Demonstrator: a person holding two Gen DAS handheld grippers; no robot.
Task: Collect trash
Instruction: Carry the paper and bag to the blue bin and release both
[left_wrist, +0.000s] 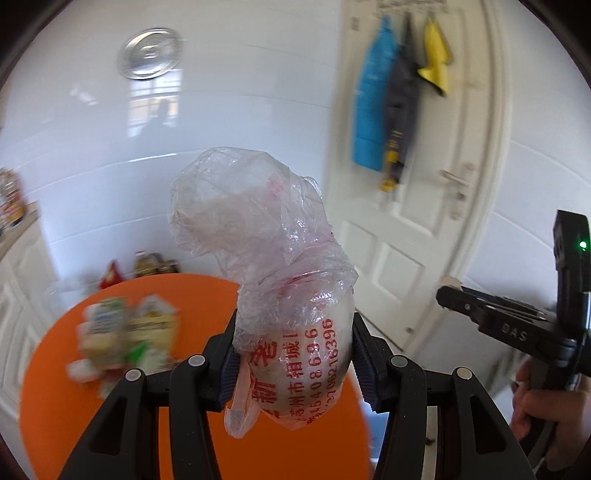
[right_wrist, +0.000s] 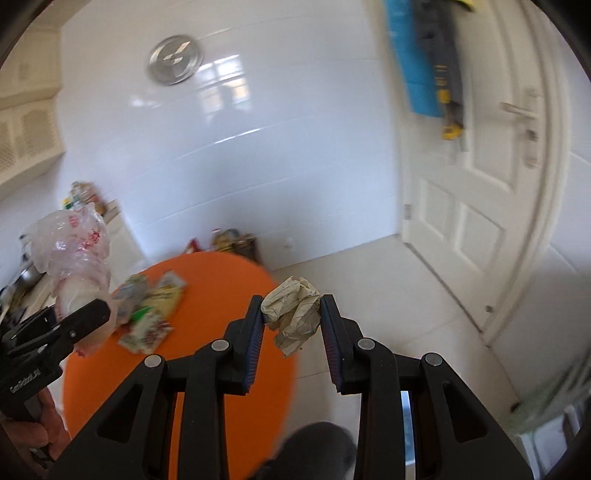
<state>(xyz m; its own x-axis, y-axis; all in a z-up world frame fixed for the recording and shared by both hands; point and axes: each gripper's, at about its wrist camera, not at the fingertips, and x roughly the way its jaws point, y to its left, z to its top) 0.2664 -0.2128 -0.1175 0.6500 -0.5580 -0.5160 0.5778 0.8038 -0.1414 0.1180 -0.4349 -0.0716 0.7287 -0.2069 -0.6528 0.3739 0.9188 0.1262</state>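
My left gripper (left_wrist: 293, 363) is clamped on a crumpled clear plastic bag with red print (left_wrist: 273, 266), lifted off the round orange table (left_wrist: 207, 295) for disposal. Flattened snack wrappers (left_wrist: 125, 332) lie uncollected there. My right gripper (right_wrist: 291, 325) pinches a crumpled beige paper wad (right_wrist: 293, 315).
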